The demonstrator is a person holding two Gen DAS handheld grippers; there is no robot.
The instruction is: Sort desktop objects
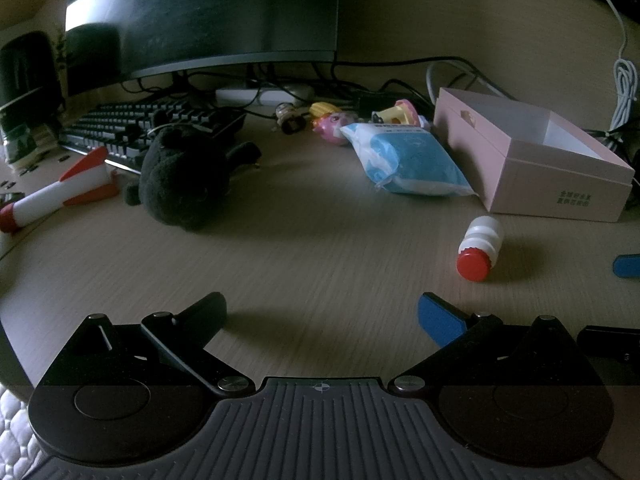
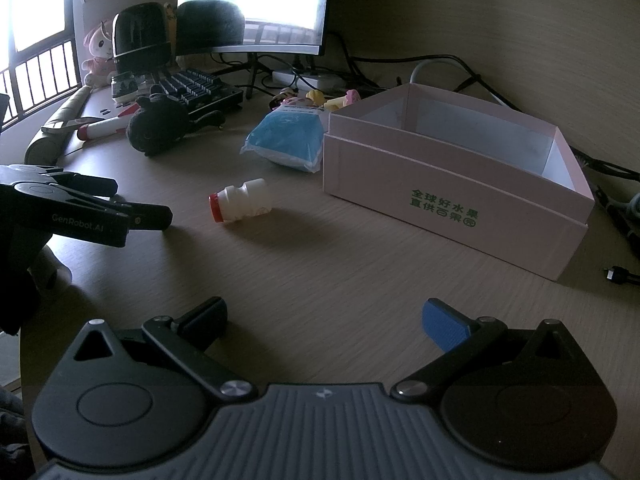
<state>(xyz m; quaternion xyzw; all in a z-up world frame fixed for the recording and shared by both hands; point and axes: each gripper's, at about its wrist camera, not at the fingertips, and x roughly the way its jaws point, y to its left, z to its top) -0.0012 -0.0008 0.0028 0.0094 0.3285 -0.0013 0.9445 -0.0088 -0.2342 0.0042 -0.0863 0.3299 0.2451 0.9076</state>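
Observation:
A small white bottle with a red cap point(image 1: 479, 248) lies on its side on the wooden desk, ahead and right of my open, empty left gripper point(image 1: 322, 314). It also shows in the right wrist view point(image 2: 239, 201), ahead and left of my open, empty right gripper point(image 2: 324, 316). An open, empty pink box point(image 2: 452, 172) stands at the right; it also shows in the left wrist view point(image 1: 532, 156). A blue-white packet point(image 1: 404, 158) leans against the box. A black plush point(image 1: 184, 178), a red-white rocket toy point(image 1: 60, 190) and small toy figures point(image 1: 332, 122) lie farther back.
A keyboard point(image 1: 152, 128) and a monitor point(image 1: 200, 16) stand at the back left, with cables point(image 1: 360, 88) along the wall. The left gripper shows at the left of the right wrist view point(image 2: 142, 200). A black speaker point(image 2: 140, 36) and a doll point(image 2: 98, 56) are near the window.

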